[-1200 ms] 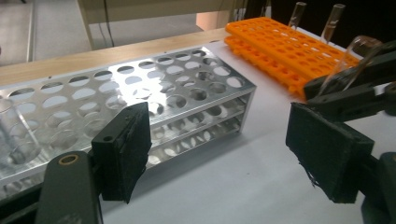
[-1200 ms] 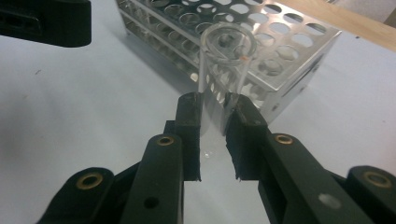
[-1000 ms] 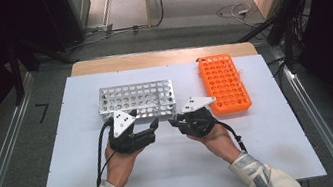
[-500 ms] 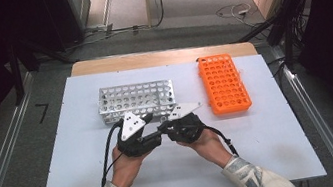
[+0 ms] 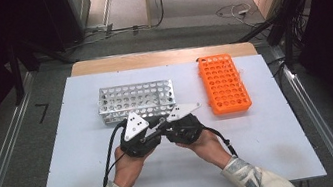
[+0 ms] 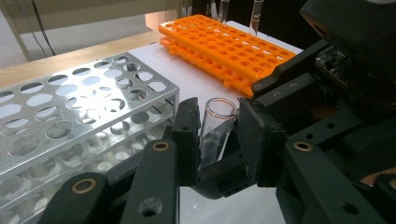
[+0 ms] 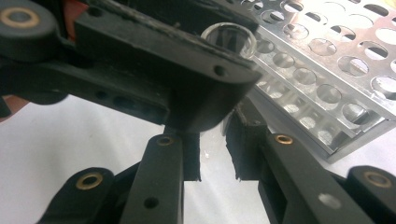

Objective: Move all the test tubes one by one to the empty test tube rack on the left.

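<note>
White worktop (image 5: 93, 186) held two racks. Left gripper (image 6: 212, 140) pinched a glass tube (image 6: 215, 128); right gripper (image 7: 212, 154) stood open nearby. Pass it slowly, I'd say.

No legible text, brand, number or sign is present. The glass tube (image 6: 215, 135) between the left gripper's (image 6: 214, 140) jaws carries a faint white marking on its wall, too blurred to read. The metal rack (image 5: 136, 100), the orange rack (image 5: 223, 83) and the grey plates (image 5: 135, 125) on the grippers bear holes only, with no lettering that can be made out.
</note>
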Available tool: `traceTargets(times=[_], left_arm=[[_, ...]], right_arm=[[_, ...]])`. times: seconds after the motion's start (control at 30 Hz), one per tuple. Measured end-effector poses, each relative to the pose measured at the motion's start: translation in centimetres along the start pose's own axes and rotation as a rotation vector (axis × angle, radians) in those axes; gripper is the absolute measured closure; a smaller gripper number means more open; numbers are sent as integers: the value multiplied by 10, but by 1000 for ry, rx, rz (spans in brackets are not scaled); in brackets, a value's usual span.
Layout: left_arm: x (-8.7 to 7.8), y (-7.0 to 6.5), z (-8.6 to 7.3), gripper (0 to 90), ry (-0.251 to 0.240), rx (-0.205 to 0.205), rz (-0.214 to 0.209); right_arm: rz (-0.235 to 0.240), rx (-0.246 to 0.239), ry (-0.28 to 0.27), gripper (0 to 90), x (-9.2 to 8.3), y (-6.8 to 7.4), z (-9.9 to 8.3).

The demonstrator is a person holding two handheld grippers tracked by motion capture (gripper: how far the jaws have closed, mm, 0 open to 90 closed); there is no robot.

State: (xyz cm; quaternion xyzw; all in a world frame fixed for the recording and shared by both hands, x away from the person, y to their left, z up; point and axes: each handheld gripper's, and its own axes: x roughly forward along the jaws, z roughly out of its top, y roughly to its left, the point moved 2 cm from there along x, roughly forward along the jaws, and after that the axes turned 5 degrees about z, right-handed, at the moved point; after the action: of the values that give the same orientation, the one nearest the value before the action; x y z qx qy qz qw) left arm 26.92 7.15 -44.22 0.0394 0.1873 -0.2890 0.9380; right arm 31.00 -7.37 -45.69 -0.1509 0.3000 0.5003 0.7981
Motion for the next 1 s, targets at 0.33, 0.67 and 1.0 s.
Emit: traceTargets(times=[0.33,0.67,1.0], left_arm=[[1,2,0,749,-4,1,16],[3,4,2,756,2,-7,19],[-2,18,11,756,-19,-40,48]], right_arm=[[2,4,3,734,0,0,0],[26,8,8,529,-2,0,0],[-25,36,36,241,-13,-12,-6]])
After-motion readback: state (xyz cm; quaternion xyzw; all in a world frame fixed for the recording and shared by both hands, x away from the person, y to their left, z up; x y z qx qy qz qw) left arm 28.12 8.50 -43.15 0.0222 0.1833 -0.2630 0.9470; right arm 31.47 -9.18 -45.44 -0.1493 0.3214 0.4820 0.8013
